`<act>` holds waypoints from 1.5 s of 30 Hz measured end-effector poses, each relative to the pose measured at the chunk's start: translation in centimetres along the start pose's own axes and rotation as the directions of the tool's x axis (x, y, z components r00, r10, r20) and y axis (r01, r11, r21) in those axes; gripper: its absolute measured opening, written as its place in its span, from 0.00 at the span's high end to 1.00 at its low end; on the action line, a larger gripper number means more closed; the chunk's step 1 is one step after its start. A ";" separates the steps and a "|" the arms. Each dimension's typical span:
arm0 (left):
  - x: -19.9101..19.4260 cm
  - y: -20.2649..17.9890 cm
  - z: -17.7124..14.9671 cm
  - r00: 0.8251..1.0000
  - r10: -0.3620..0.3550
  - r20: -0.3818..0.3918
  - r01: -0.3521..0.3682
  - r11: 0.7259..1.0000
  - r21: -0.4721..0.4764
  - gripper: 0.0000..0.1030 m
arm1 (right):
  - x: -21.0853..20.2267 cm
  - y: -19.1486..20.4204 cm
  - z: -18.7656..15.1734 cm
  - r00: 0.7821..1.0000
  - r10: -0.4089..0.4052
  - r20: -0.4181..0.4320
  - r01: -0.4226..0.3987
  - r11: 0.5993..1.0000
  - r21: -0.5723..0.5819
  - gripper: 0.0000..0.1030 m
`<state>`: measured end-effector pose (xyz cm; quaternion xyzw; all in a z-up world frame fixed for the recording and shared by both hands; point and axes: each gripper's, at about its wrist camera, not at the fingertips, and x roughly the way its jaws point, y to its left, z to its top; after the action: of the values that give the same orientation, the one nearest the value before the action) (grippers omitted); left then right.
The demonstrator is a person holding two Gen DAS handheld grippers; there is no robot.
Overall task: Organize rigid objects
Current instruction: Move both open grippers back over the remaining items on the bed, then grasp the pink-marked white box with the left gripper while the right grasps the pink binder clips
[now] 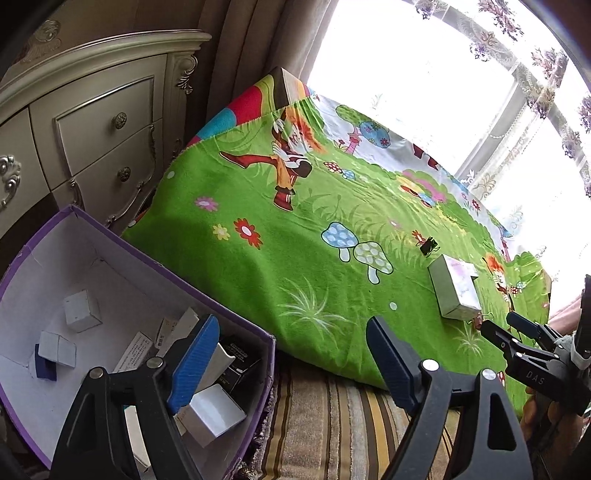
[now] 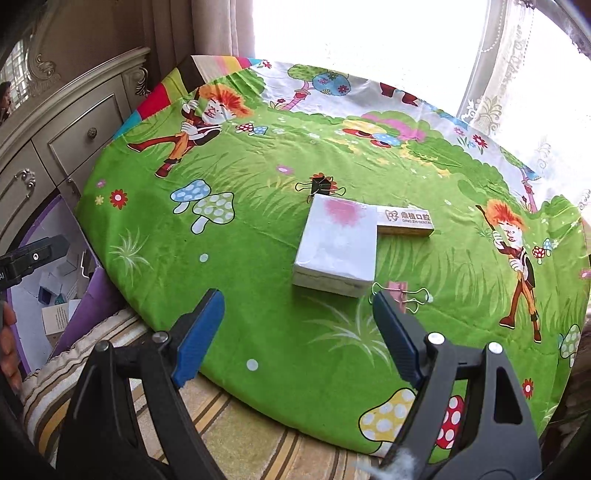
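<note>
A white box (image 2: 338, 245) with a pink blotch lies mid-cloth, and a narrow gold-edged box (image 2: 405, 220) touches its far right corner. A black binder clip (image 2: 320, 186) sits just behind them; a pink binder clip (image 2: 400, 291) sits at the near right corner. My right gripper (image 2: 295, 328) hovers open and empty just in front of the white box. My left gripper (image 1: 291, 354) is open and empty, its left finger over the purple box (image 1: 66, 236), which holds several small boxes. The white box (image 1: 456, 290) and the right gripper (image 1: 506, 330) show at the right of the left wrist view.
The green cartoon cloth (image 2: 258, 258) covers a low table. A striped rug (image 2: 240, 424) lies in front of it. An ornate cream cabinet (image 1: 92, 129) stands at the left behind the purple box (image 2: 92, 295). Curtains and a bright window (image 2: 369, 29) close off the far side.
</note>
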<state>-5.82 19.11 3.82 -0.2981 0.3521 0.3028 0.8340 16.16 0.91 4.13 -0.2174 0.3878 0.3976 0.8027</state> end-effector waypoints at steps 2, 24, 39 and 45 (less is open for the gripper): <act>0.2 -0.6 0.2 1.000 -0.005 -0.004 0.005 1.000 0.002 0.20 | 0.5 -1.6 -0.2 1.000 -0.012 -0.004 0.012 0.999 0.034 0.18; 8.1 -16.5 3.1 0.971 -0.164 -0.174 0.182 0.979 0.094 0.16 | 6.1 -8.4 -2.0 0.998 0.001 -0.066 0.010 0.984 0.179 0.18; 14.8 -22.8 3.6 0.958 -0.118 -0.263 0.140 0.988 0.065 0.13 | 6.9 -8.9 -2.0 1.000 -0.002 -0.022 0.006 0.985 0.173 0.37; 16.7 -24.3 2.8 0.956 -0.039 -0.291 0.073 0.992 0.107 0.13 | 6.7 -9.2 -2.1 1.000 0.016 -0.003 -0.016 0.983 0.185 0.52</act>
<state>22.15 10.53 -0.44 -0.2998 0.4781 0.2114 0.7980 25.22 -2.74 -2.14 -0.1395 0.4266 0.3657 0.8154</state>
